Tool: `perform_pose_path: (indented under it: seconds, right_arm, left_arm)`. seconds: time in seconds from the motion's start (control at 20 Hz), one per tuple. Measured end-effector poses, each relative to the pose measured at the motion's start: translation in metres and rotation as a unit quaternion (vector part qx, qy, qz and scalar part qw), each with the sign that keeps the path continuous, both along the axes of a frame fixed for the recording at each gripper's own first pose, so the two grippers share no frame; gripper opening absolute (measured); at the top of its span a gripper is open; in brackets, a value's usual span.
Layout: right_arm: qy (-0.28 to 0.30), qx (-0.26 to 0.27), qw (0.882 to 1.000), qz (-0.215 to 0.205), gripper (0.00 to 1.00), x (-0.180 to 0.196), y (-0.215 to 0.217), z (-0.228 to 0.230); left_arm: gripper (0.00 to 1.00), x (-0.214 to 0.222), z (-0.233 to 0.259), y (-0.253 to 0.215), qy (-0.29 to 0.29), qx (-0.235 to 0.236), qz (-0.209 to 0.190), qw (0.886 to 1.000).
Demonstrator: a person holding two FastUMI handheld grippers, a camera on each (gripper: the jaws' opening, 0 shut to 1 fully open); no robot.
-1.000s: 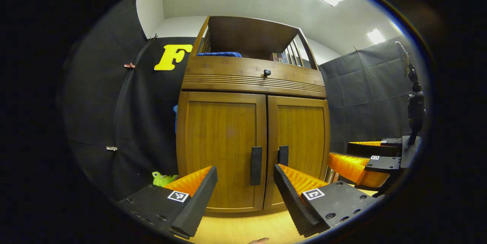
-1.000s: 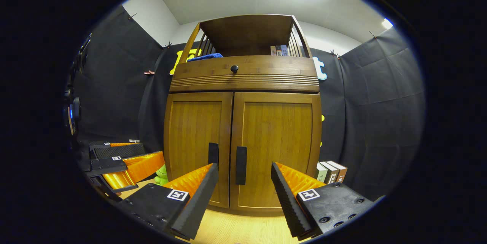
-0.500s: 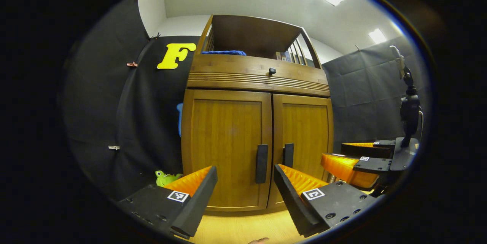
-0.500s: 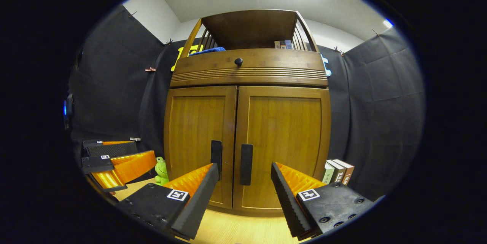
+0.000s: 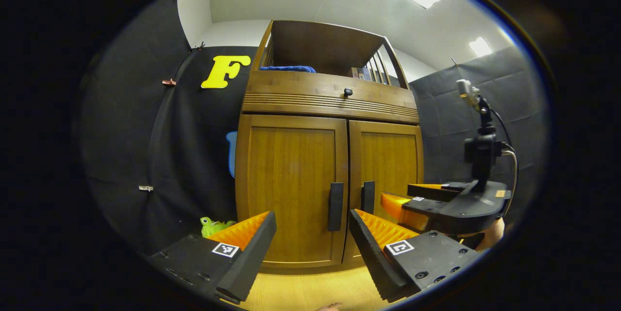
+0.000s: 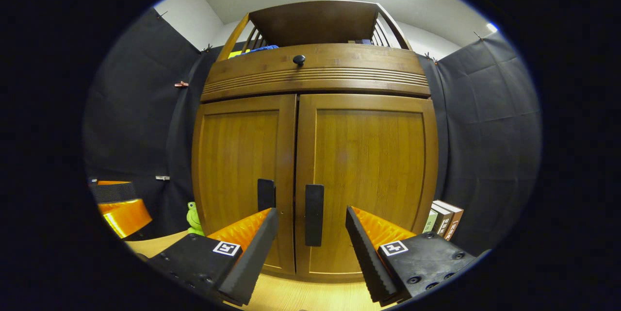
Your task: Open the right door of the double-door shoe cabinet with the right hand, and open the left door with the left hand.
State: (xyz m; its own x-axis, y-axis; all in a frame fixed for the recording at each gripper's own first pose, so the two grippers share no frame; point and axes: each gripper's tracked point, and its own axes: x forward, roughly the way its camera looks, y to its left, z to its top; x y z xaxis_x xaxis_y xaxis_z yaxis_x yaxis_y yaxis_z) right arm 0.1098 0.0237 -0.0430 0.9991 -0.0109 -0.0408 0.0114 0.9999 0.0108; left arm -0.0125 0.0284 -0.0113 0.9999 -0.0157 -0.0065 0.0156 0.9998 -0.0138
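The wooden shoe cabinet stands in front of me with both doors closed. The left door and the right door each carry a dark vertical handle by the centre seam: the left handle and the right handle. My left gripper is open, a short way in front of the left handle. My right gripper is open, with the right handle between its fingers' line of sight and not touching.
A green frog toy sits on the floor left of the cabinet. Books stand at its right side. A blue cloth and more books lie on the top shelf. A drawer knob sits above the doors.
The right gripper has moved closer to the cabinet, so the doors loom larger in its view. In the left gripper view it has shifted in toward the right door.
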Motion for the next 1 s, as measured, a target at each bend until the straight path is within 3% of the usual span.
perform_pose_path:
  seconds: [0.6, 0.7, 0.8, 1.0]
  right_arm:
    - [0.022, 0.001, 1.0, -0.012, 0.88, 0.071, 0.001, -0.041]
    - [0.027, -0.009, 0.999, -0.022, 0.74, 0.082, -0.004, -0.046]
    - [0.036, -0.011, 0.999, -0.024, 0.72, 0.086, -0.004, -0.055]
    - [0.034, -0.031, 0.998, -0.041, 0.51, 0.084, -0.011, -0.057]
  left_arm:
    - [0.96, 0.007, -0.008, 0.009, 0.005, -0.017, -0.005, 1.0]
    - [0.95, 0.004, -0.007, 0.017, 0.001, -0.01, 0.004, 1.0]
    - [0.95, 0.004, -0.006, 0.02, -0.002, -0.007, 0.008, 1.0]
    - [0.96, 0.004, -0.002, 0.025, -0.008, -0.002, 0.011, 1.0]
